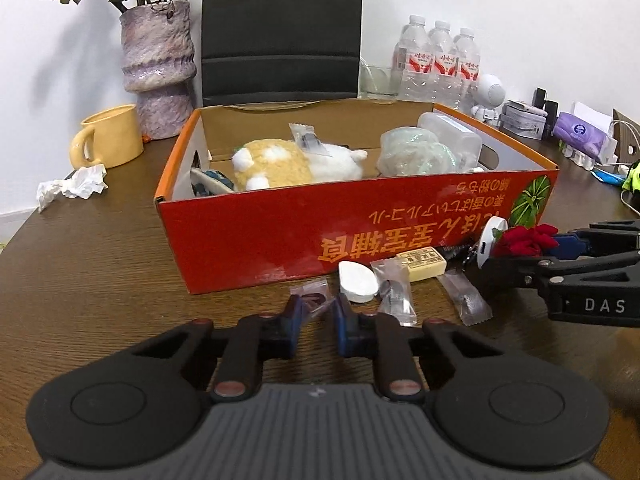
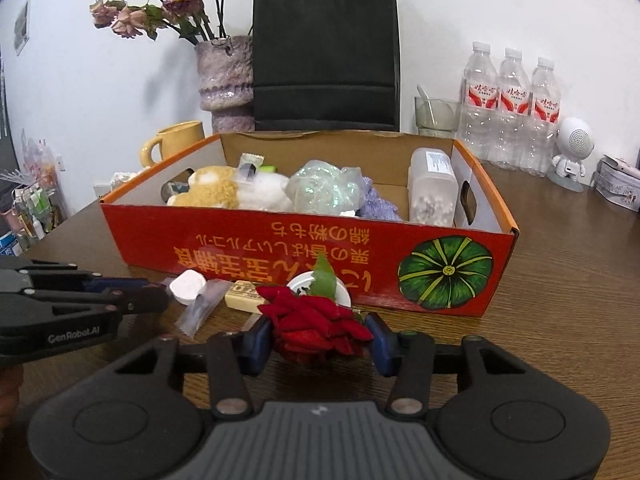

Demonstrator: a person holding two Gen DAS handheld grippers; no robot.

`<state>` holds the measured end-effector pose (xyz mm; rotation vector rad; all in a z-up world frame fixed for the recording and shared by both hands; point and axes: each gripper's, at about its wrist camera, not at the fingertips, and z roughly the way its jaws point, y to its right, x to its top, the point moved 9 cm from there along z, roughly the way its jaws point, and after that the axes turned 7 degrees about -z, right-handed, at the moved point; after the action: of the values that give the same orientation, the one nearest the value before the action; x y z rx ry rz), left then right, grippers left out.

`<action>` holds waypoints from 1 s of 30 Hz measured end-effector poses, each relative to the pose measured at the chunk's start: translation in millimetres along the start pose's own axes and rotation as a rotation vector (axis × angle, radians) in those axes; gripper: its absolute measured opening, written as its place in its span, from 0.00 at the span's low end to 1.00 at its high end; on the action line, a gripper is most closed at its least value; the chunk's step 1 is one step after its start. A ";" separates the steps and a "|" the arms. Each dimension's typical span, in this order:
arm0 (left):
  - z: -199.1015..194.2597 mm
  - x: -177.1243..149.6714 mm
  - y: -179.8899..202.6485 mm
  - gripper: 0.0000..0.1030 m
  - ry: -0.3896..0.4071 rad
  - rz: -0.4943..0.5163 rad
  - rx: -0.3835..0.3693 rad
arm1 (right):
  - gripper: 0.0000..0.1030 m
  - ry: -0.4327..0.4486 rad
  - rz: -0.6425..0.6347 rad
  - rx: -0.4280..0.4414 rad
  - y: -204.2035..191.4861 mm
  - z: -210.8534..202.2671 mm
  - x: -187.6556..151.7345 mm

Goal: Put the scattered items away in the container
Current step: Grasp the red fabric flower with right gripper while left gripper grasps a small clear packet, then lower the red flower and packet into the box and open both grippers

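Between the left gripper's (image 1: 318,312) nearly closed blue pads sits a clear sweet wrapper (image 1: 310,298), pinched. Only the right wrist view shows the right gripper (image 2: 320,330) clasping a red fabric rose (image 2: 316,320). Both are just before the red cardboard box (image 1: 280,236), where more wrappers lie.

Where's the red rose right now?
In the right wrist view the rose sits between the right gripper's fingers, on the table just in front of the red box.
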<state>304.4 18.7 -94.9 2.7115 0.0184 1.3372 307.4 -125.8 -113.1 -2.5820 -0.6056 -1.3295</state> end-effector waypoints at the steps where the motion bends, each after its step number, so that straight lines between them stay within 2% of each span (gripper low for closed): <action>1: -0.6 0.4 -0.2 0.17 0.003 -0.002 0.001 | 0.46 0.001 0.003 -0.001 0.8 -0.3 0.1; 22: -37.5 4.8 5.4 0.17 0.108 -0.062 -0.067 | 0.45 0.063 0.046 0.001 5.5 -23.0 1.9; 30: -52.2 11.2 10.1 0.17 0.147 -0.081 -0.102 | 0.45 0.127 0.049 0.005 5.2 -42.5 10.5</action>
<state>269.6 14.6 -53.5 2.4974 0.0707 1.4680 283.7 -141.7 -79.6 -2.4678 -0.5200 -1.4603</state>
